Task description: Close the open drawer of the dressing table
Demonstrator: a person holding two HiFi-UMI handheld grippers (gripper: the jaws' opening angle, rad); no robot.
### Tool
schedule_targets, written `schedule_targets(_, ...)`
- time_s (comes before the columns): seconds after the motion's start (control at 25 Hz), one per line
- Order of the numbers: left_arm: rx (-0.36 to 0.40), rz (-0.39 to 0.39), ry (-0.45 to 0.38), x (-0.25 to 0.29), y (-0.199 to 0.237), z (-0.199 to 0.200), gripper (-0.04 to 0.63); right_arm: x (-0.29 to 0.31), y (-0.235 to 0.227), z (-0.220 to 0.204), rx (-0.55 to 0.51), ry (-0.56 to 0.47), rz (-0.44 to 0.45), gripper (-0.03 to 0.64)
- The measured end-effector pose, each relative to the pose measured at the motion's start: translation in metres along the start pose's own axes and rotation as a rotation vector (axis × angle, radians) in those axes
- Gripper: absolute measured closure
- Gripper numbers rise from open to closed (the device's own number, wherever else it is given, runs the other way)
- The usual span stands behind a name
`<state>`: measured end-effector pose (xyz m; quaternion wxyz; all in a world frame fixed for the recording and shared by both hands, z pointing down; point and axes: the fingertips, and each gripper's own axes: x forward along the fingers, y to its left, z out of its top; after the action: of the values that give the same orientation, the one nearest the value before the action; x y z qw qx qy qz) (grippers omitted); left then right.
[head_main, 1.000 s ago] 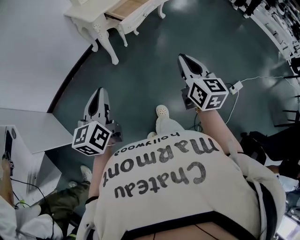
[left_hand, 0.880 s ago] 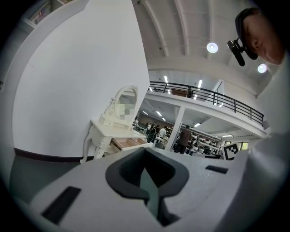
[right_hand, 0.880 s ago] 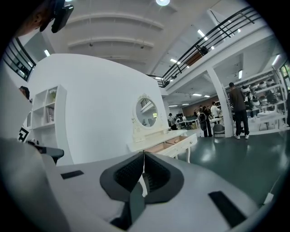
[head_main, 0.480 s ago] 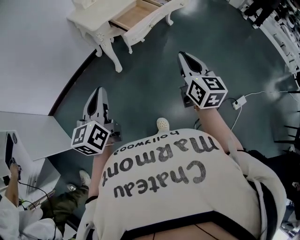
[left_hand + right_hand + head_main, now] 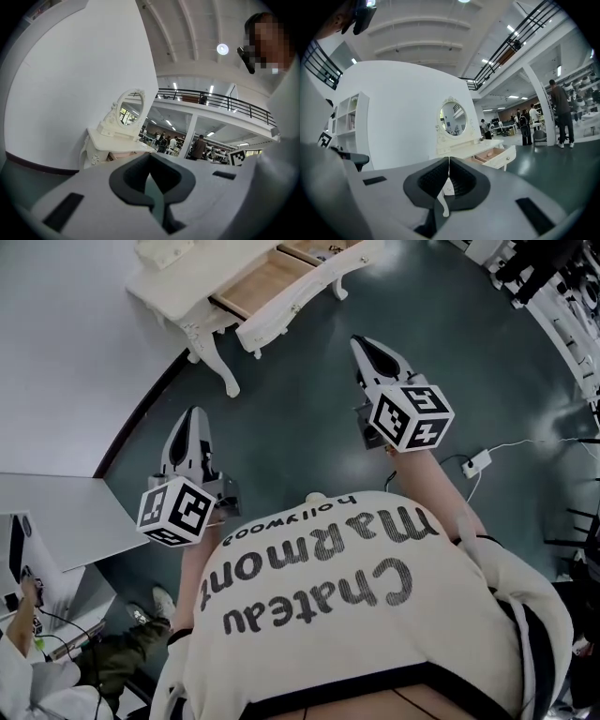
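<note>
Head view shows the table lower in the picture and closer to you than a second ago, with more of its drawer in sight. Your shoe, plain in front of your shirt then, is now almost hidden by it. The drawer stands pulled out from the table's front, well ahead of both tools: pale bare wood inside, a glossy white front with scalloped edges. The table is white too, on curved carved legs, standing on a smooth dark green floor against a curved white wall.

Your left gripper and right gripper both point toward the table, each clenched on nothing. In the left gripper view the left gripper has its dark ribbed pads meeting at the tip, and the right gripper does the same in its own view.

Only the gripper views show the oval mirror in its ornate frame; the right one also looks into the drawer from the side, while the left sees the table end-on, the drawer barely showing
</note>
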<state>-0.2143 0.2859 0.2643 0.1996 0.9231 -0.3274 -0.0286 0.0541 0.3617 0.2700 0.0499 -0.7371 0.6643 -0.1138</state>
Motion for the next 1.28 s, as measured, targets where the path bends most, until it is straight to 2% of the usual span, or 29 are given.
schedule_targets(0.32,0.002,0.007,-0.001,0.016,-0.007,-0.009,0.588,0.006,-0.019,-0.004,0.010,0.008,0.016,0.588)
schedule_targets(0.6,-0.015,0.038,0.063,0.027,0.000,-0.039,0.588,0.008,-0.040,-0.041,0.015,0.104,0.002,0.588)
schedule_targets(0.8,-0.026,0.043,0.099,0.050,0.013,-0.044,0.588,0.027,-0.050,-0.066,0.033,0.178,0.002,0.587)
schedule_targets(1.04,-0.023,0.057,0.112,0.094,0.043,-0.040,0.588,0.072,-0.059,-0.083,0.075,0.179,0.070,0.586)
schedule_targets(1.28,-0.026,0.074,0.083,0.139,0.076,-0.008,0.588,0.129,-0.076,-0.100,0.078,0.260,0.028,0.586)
